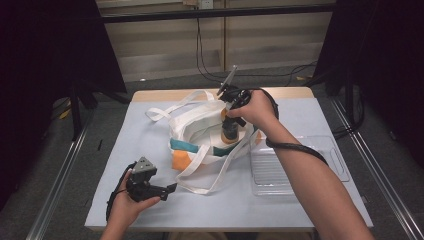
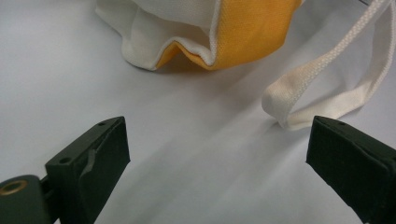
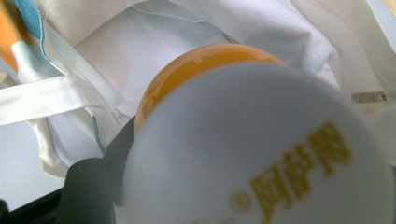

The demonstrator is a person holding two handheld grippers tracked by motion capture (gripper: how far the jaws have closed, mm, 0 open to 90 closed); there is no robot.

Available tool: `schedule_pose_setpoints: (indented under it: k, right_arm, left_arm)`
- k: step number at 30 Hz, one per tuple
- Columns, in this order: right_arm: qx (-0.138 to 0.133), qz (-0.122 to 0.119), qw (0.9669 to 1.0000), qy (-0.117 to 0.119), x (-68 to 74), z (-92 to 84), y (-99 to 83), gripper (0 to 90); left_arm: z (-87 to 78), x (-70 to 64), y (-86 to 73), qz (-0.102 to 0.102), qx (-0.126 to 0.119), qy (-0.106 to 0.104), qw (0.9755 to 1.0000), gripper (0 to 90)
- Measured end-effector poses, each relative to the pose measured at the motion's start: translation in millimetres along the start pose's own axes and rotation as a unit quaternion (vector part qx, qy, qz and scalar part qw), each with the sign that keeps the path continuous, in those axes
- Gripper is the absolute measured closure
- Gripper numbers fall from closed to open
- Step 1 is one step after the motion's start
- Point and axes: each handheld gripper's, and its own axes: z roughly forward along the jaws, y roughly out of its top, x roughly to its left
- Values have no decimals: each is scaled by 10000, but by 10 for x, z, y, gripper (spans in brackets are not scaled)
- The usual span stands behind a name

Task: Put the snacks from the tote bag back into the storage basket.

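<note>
High view: right gripper over the open mouth of the tote bag, clamped on a bottle with an orange body and white cap, held just above the bag's white lining. Right gripper view: white cap with gold lettering close to the lens, orange shoulder behind it, one black jaw pressed against the side. Bottle likely rigid plastic, smooth and a little slippery, probably moderate in weight; best gripped around the straight body below the shoulder, not on the rounded cap edge. Bag soft and floppy, prone to collapse or snag by its straps. Left gripper low over the white table near the bag's orange corner, jaws spread wide, nothing between them. Clear plastic tray to the right of the bag.
</note>
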Motion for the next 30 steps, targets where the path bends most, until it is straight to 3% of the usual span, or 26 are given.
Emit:
schedule_pose_setpoints:
  k: [22, 30]
  right_arm:
    - [146, 6, 9999, 11, -10, -463, 5, 307]
    - [68, -56, 10000, 29, -8, -607, -20, 307]
  left_arm:
    - [8, -17, 3, -23, -14, 14, 10000, 57]
    - [4, -16, 4, -5, -20, 35, 10000, 57]
